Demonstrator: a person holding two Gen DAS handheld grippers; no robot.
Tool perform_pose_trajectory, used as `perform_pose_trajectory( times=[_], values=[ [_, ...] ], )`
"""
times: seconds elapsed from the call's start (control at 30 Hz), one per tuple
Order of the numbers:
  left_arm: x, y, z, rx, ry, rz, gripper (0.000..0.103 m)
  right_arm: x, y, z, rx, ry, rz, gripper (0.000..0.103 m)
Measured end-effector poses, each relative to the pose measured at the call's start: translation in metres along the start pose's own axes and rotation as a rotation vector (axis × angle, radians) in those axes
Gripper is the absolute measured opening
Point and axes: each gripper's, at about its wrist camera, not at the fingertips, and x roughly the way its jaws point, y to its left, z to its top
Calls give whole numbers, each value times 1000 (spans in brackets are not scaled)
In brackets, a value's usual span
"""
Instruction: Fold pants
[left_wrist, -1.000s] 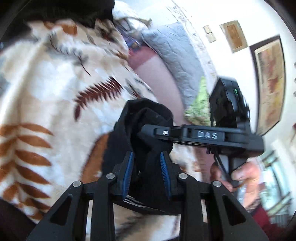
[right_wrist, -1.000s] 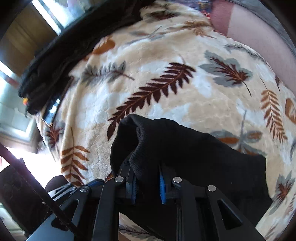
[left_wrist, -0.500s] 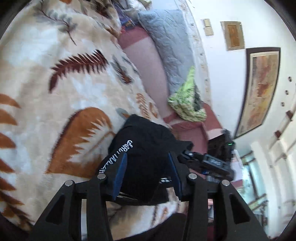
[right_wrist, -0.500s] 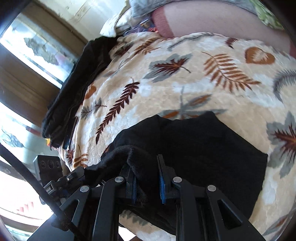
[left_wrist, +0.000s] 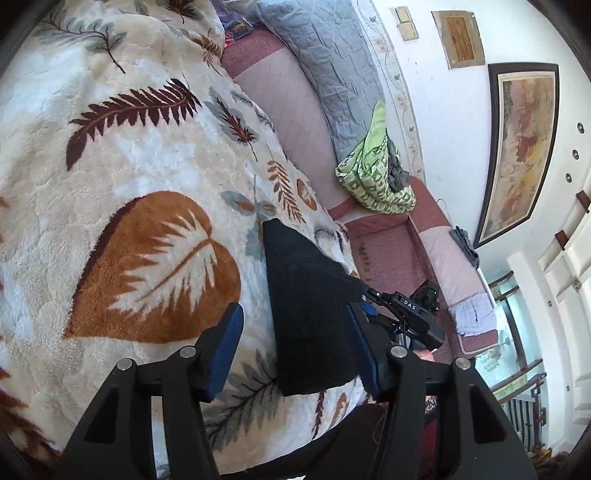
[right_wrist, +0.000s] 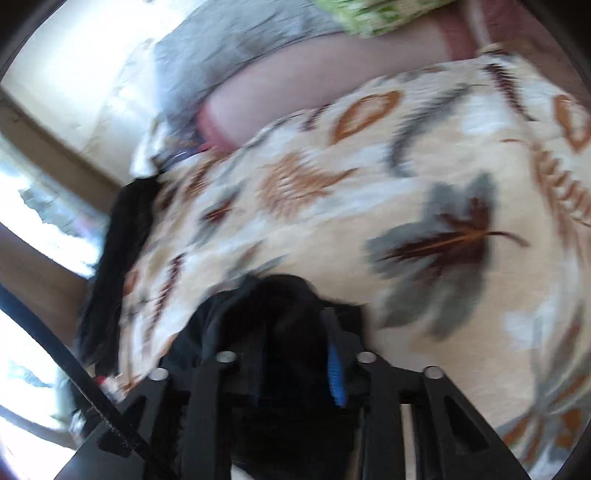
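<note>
The black pants (left_wrist: 310, 314) lie folded in a flat rectangle on the leaf-print blanket (left_wrist: 122, 155). My left gripper (left_wrist: 295, 350) straddles their near end with its jaws opening. Both blue pads stand clear of the cloth, the right one closer to it. My right gripper (left_wrist: 406, 310) shows at the pants' right edge, held by a hand. In the blurred right wrist view, bunched black pants fabric (right_wrist: 273, 317) fills the space between the fingers of the right gripper (right_wrist: 284, 325). Its jaws are opening, one blue pad (right_wrist: 334, 369) is bared, and the other is hidden by cloth.
A pile of dark clothing (right_wrist: 122, 240) lies along the blanket's far left edge. Beyond the blanket run a pink couch (left_wrist: 295, 122), a grey quilt (left_wrist: 325, 74) and a green patterned cloth (left_wrist: 373, 177). The blanket drops off just right of the pants.
The left gripper let go of the pants and spread its jaws; the pants now lie flat. The right gripper swept across the blanket with the fabric, rolled, and its jaws widened.
</note>
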Motion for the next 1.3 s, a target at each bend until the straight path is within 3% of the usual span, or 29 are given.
perform_pose_trajectory(
  times=[0.03,0.13,0.23,0.43,0.5,0.57,0.6,0.63,0.67,0.73,0.87,1.1,1.23,1.3],
  values=[
    [0,1,-1,0,1,5,54,-3,-13,0,40,-12,-41,47],
    [0,4,-1,-7,-2,20,54,-22,-32,-2,105,-60,-4,53],
    [0,7,-1,-11,-1,26,55,-40,-28,-12,65,-92,-14,58],
    [12,3,-4,16,31,74,55,-31,0,-51,-70,17,53,58],
    [15,2,-6,28,43,95,55,-16,7,-60,-102,50,31,58],
    [18,1,-8,37,54,110,55,1,9,-66,-120,81,-44,58],
    [19,1,-9,43,59,121,55,6,8,-69,-121,88,-60,51],
    [19,0,-10,47,63,128,55,8,9,-72,-128,92,-49,23],
    [21,0,-11,51,67,134,55,7,10,-73,-135,98,-27,14],
    [24,0,-12,56,75,142,55,-3,9,-73,-127,74,-2,7],
    [35,-2,-17,77,108,179,55,-27,-3,-72,-81,5,6,6],
    [36,-30,-30,140,117,248,55,-23,-10,-75,-108,4,-65,6],
    [42,-76,-38,288,115,329,55,-22,-7,-71,-148,-8,-153,10],
    [50,-101,-42,379,113,350,58,-29,-17,-64,-97,-46,-99,17]
  ],
)
